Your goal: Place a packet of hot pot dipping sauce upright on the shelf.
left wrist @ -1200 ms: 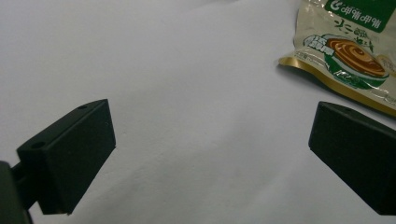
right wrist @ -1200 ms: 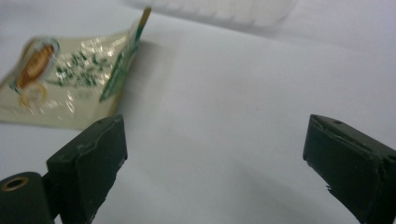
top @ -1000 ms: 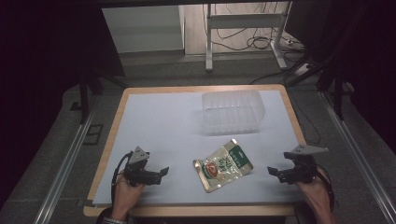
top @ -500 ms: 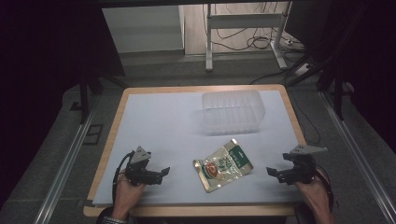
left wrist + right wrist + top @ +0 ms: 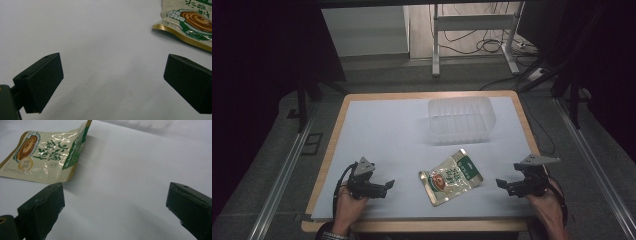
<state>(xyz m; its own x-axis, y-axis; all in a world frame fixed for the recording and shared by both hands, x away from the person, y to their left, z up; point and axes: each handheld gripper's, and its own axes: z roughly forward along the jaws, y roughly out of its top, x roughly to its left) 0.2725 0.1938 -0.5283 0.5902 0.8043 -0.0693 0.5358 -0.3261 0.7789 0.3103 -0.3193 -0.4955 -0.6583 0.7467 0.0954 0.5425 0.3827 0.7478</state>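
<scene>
Cream-and-green glossy foil snack pouch point(image 5: 451, 176): flat on the white desk point(image 5: 387, 135), lower centre of the high view, lying at a slant, green end toward the upper right.
Left tool point(image 5: 387, 184): lower left of the high view, held in a hand point(image 5: 346, 205) at the near edge; jaws spread wide, nothing between them.
Pouch against left tool: to the right of it, apart, bare desk in between; in the left gripper view, pouch point(image 5: 190, 22) in the upper right corner, beyond and above the right-hand jaw, not touching.
Right tool point(image 5: 501, 184): lower right of the high view, held in a hand point(image 5: 551, 207); jaws parted wide, gripping nothing.
Pouch against right tool: to the left of it, near but clear; in the right gripper view, pouch point(image 5: 47, 155) in the upper left, its near corner just above the left-hand jaw, contact there not possible to tell.
Clear ribbed plastic tub point(image 5: 461, 119): upper centre of the desk, behind the pouch, well apart from both tools.
</scene>
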